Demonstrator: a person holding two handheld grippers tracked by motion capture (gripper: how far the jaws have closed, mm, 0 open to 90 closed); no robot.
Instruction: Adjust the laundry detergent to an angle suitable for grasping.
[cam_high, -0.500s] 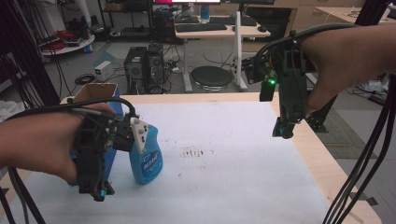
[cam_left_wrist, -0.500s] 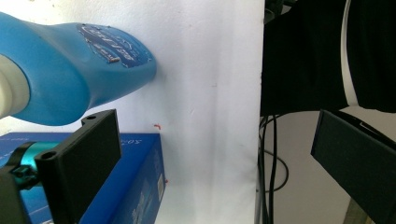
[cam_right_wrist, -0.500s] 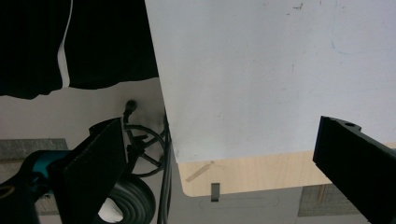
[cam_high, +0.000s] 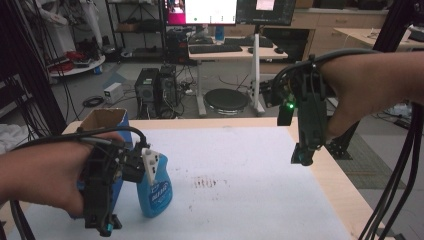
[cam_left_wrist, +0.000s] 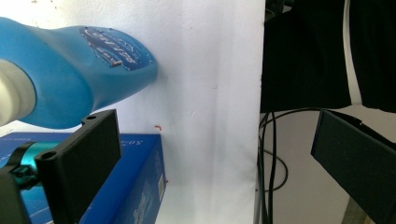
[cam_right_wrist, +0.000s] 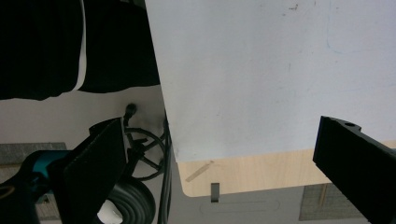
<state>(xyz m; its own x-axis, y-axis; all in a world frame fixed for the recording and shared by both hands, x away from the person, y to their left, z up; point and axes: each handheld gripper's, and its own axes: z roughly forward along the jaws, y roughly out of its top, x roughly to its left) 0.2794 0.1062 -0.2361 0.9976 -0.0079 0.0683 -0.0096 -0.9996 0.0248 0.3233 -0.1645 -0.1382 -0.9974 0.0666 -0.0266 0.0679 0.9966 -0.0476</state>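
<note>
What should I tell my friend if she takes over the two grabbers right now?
Left gripper: jaws open, holding nothing, low at the near left edge of the table, beside the blue plastic spray bottle.
Right gripper: jaws open, holding nothing, raised over the table's right edge.
Things: the spray bottle stands upright on the white table cover, with the blue cardboard box next to it. A patch of small brown marks lies mid-table.
Done: nothing is gripped yet.
Left: probably grip the bottle with the left gripper; the marks may be what it is meant for.
</note>
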